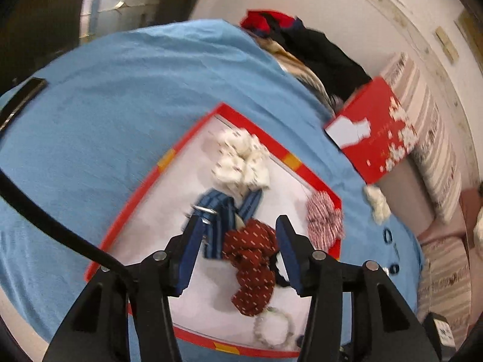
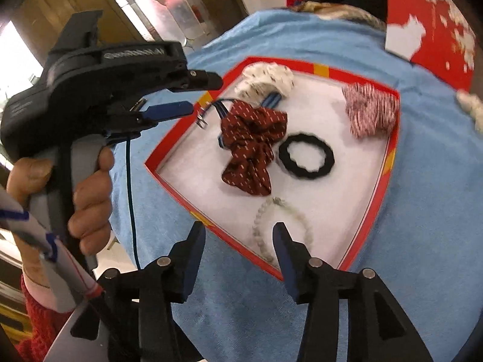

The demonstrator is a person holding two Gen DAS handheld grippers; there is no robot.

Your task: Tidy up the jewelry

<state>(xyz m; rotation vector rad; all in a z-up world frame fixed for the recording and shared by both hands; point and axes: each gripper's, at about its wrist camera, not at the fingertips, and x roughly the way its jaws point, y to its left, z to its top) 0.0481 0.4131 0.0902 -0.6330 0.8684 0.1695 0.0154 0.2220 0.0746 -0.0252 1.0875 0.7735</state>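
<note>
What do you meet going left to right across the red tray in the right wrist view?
Dark red scrunchie → black hair tie → red-and-white striped scrunchie, all lying inside the red tray.

Blue-covered surface (image 1: 120, 105), perhaps a bed: red tray (image 1: 145, 193)

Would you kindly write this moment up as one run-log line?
left gripper: open above dark red scrunchie | right gripper: open above bead bracelet | red box lid: holds both

Left gripper (image 1: 238, 226) parted above maroon scrunchie (image 1: 252, 259), red tray (image 1: 305, 167).
</note>
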